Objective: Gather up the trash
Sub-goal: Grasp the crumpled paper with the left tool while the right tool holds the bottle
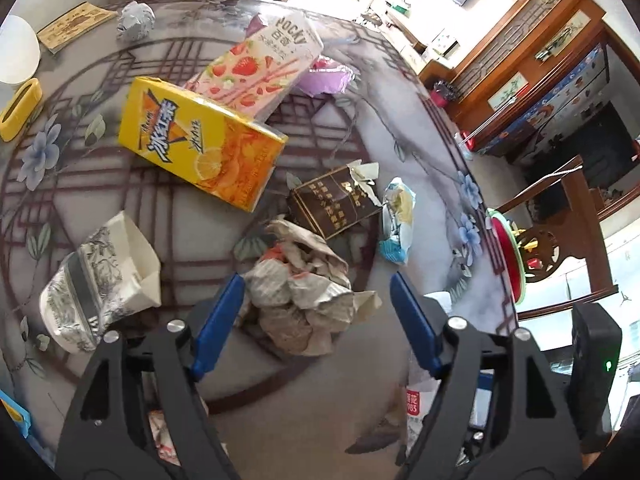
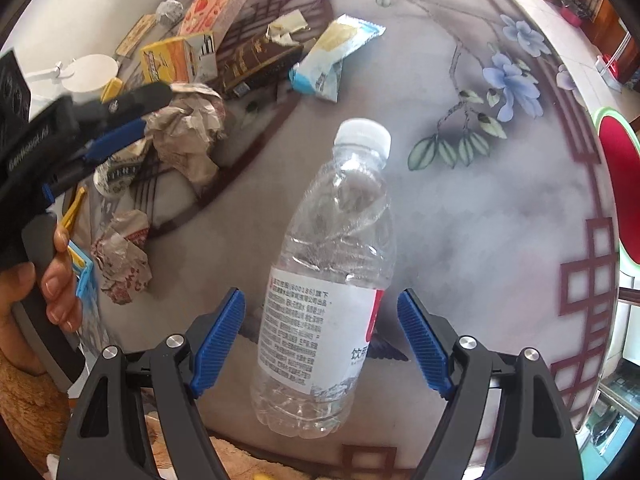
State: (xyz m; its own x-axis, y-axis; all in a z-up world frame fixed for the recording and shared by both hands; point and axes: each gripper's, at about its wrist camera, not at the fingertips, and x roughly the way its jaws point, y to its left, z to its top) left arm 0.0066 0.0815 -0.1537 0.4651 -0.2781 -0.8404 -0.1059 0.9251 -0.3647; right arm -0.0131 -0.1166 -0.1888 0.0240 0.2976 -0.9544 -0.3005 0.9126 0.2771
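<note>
My left gripper (image 1: 316,284) is open, its blue fingers on either side of a crumpled paper wad (image 1: 304,296) on the round table. My right gripper (image 2: 322,300) is open around the lower part of a clear plastic water bottle (image 2: 332,280) with a white cap, which lies on the table; the pads do not touch it. The left gripper (image 2: 132,120) also shows in the right wrist view, over the same wad (image 2: 188,136). More trash lies about: a yellow drink carton (image 1: 200,140), a Pocky box (image 1: 260,68), a brown cigarette pack (image 1: 332,204), a blue-white wrapper (image 1: 396,220).
A torn paper cup (image 1: 100,276) lies left of the wad. A foil ball (image 1: 136,20), a purple wrapper (image 1: 324,76) and a white bowl (image 1: 16,52) sit at the far side. Another crumpled wad (image 2: 120,256) lies near my left hand. The table edge (image 2: 600,240) runs on the right.
</note>
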